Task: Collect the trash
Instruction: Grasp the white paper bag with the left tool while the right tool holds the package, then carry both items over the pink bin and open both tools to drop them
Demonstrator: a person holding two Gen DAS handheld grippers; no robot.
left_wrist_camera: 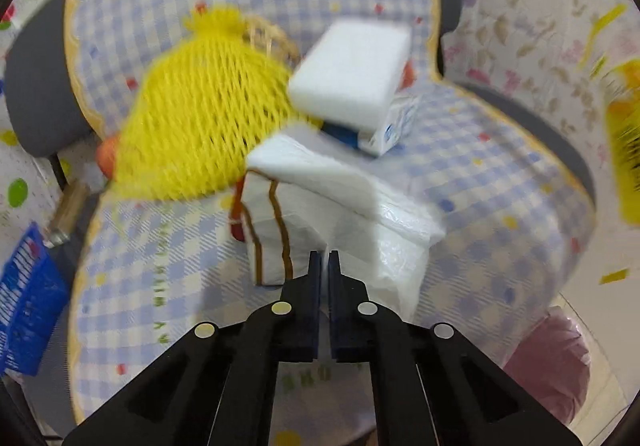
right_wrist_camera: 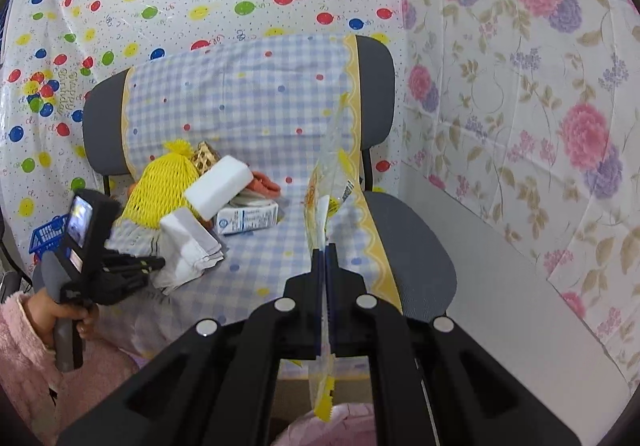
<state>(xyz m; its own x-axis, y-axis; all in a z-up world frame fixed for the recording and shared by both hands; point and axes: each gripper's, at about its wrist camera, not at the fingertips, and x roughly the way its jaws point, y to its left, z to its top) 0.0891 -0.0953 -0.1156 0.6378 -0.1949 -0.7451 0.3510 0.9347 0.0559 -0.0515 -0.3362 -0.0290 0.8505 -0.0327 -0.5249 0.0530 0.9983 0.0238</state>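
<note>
A pile of trash lies on a chair covered with a blue checked cloth (right_wrist_camera: 248, 106). It holds a yellow foam net (left_wrist_camera: 196, 126), a white foam block (left_wrist_camera: 352, 70), a small milk carton (left_wrist_camera: 396, 126) and a white napkin pack (left_wrist_camera: 316, 198) in plastic. My left gripper (left_wrist_camera: 324, 258) is shut on the napkin pack's plastic edge; it also shows in the right wrist view (right_wrist_camera: 156, 264). My right gripper (right_wrist_camera: 324, 250) is shut on a clear and yellow plastic wrapper (right_wrist_camera: 328, 182), held upright over the seat.
A blue basket (left_wrist_camera: 28, 310) stands left of the chair. A pink bag (left_wrist_camera: 552, 362) sits below the seat's front edge. A wicker piece (right_wrist_camera: 206, 158) and orange items (right_wrist_camera: 264, 182) lie behind the pile. Plastic sheets cover the walls.
</note>
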